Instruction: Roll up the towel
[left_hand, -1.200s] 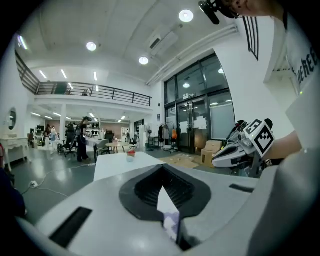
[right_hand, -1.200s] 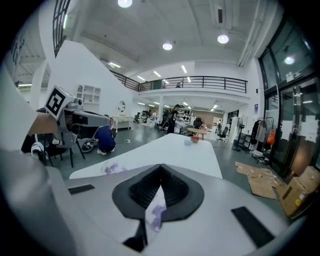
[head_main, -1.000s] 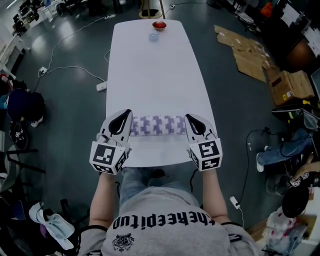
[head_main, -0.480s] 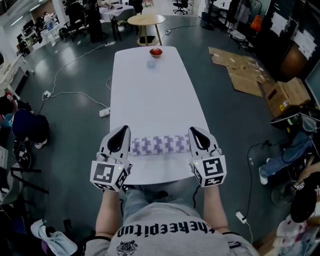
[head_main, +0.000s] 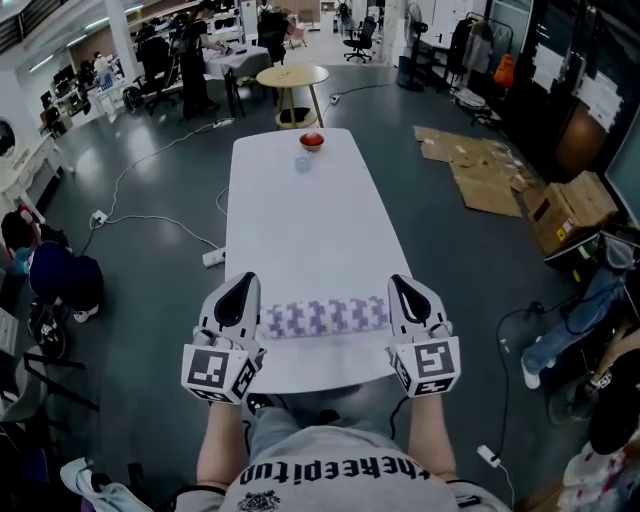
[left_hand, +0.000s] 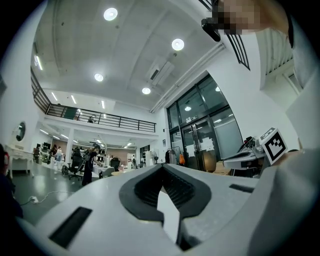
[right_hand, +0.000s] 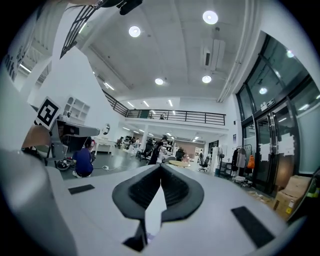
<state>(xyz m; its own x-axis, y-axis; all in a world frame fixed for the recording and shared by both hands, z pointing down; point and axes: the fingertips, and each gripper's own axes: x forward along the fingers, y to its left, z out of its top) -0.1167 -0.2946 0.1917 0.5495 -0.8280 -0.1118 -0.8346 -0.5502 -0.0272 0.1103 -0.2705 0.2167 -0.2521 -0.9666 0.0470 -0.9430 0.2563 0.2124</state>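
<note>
Towel (head_main: 325, 317): rolled into a cylinder with a purple-and-white check pattern. It lies on the white table (head_main: 300, 220), in the lower middle of the head view, close to the table's near edge.
Towel axis: the long axis runs left to right across the frame, parallel to the near edge. One end points at each tool.
Left tool (head_main: 246, 282): jaws closed together, with nothing between them. It sits at the left end of the roll, tip toward the top of the frame. Contact with the towel cannot be determined.
Right tool (head_main: 399, 283): jaws closed together and empty. It sits at the right end of the roll, tip toward the top of the frame. Contact cannot be determined.
Far end of table: a red bowl (head_main: 312, 140) stands near the top centre. A small pale blue object (head_main: 303, 162) lies just in front of it. Both are well apart from the towel.
Between towel and bowl: bare table surface.
Floor, left: a white cable and power strip (head_main: 213, 258) lie beside the table.
Floor, upper right: flattened cardboard (head_main: 480, 170).
Beyond table: a round wooden side table (head_main: 292, 76).
</note>
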